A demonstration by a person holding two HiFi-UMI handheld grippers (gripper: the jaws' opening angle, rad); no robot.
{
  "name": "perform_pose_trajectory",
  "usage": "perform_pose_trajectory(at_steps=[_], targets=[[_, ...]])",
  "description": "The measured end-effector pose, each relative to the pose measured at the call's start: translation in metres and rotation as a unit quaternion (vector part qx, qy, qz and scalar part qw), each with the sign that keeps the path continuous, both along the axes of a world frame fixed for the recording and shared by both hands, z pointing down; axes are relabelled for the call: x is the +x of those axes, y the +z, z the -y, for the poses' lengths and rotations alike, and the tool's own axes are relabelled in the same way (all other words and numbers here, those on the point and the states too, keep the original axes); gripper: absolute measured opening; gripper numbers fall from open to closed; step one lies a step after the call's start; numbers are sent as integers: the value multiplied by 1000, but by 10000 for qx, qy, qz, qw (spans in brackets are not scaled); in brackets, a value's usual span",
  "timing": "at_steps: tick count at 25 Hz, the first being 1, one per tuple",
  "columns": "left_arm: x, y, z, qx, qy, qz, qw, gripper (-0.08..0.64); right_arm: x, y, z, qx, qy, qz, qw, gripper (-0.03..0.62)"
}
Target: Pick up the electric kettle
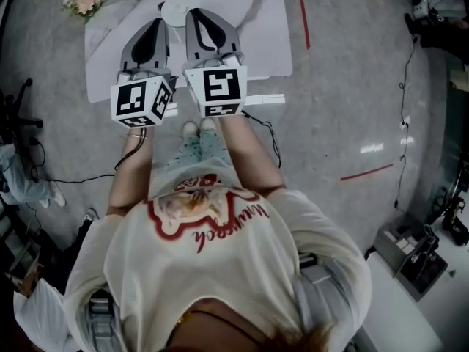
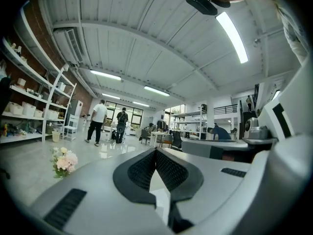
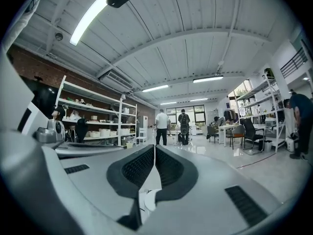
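Pale tabletop (image 1: pixel 256 42), white kettle (image 1: pixel 178 9) upright, far edge

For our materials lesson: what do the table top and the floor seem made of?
Table: white with grey veins, smooth, so marble or a marble-look laminate. Floor: grey, mottled, glossy with light reflections; probably polished concrete or stone.
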State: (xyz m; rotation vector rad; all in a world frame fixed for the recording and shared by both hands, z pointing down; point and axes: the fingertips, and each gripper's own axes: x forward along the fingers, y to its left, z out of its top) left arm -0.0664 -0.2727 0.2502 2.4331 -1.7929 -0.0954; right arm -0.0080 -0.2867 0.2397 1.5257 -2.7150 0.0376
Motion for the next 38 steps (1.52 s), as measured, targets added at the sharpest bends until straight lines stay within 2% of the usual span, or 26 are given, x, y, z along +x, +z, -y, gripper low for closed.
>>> perform_pose_trajectory(at_steps=[7,18,38], targets=[[3,30,5,-215,-17,42,9998,-2,2,35,10,-175,-22,-133,9998,20],[-2,68,11,-312,-66,37,9995,-2,-8,84,13,-401,-103,-226,9989,20],[-23,169,11,-699,-387,-24,9968,-2,-16,176,20,-658,-163,-344,9971,20]])
